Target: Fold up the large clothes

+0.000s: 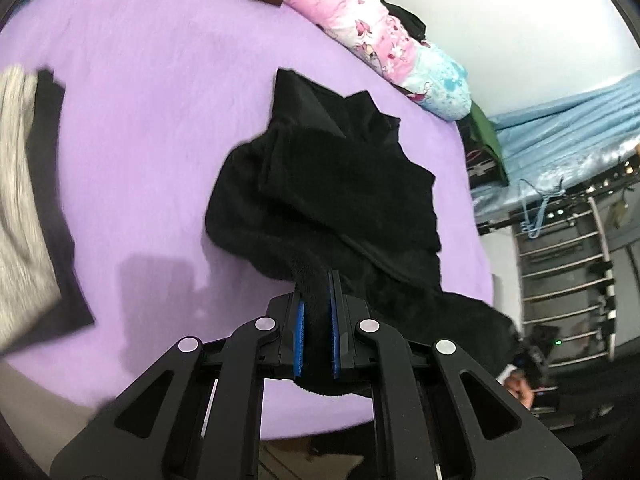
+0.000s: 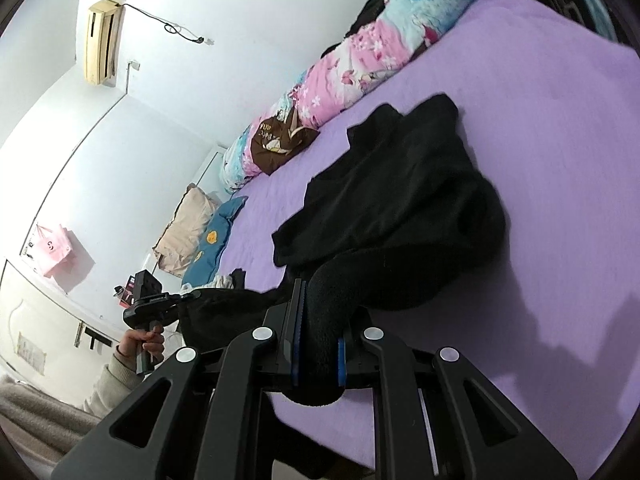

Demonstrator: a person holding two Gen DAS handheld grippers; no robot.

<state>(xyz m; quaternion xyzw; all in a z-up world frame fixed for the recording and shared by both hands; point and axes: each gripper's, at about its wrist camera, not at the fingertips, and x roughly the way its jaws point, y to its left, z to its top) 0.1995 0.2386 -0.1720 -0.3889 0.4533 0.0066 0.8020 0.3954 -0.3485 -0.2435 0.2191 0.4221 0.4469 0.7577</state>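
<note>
A: Left wrist view first. What's the claw doing?

B: The left gripper [image 1: 317,320], at the lower centre of the frame, is clamped narrow on a bunched edge of the black fleecy garment [image 1: 320,184]. Fabric fills the gap between its blue pads [image 1: 299,338].

A: And where's the rest of the garment?

B: It runs up and away from the claw in a crumpled heap on the purple bedsheet [image 1: 160,120], mid-frame, its long axis pointing to the upper right. A stretch trails to the lower right, toward the other hand [image 1: 520,390].

A: Anything nearby?

B: A folded grey and black pile [image 1: 24,200] at the left edge, and a rolled pink floral quilt [image 1: 360,20] along the top.

A: Now the right wrist view.

B: The right gripper [image 2: 318,344], lower centre, is pinched on another thick fold of the same garment [image 2: 400,184]. The bulk lies ahead of it, upper right of centre, still resting on the sheet [image 2: 520,100].

A: The left hand [image 2: 140,348]?

B: Lower left, holding its gripper's handle, with fabric spanning between the two claws.

A: So the next move?

B: Probably keeping the held edge taut, since the heap lies beyond both claws, about equally near each.
</note>
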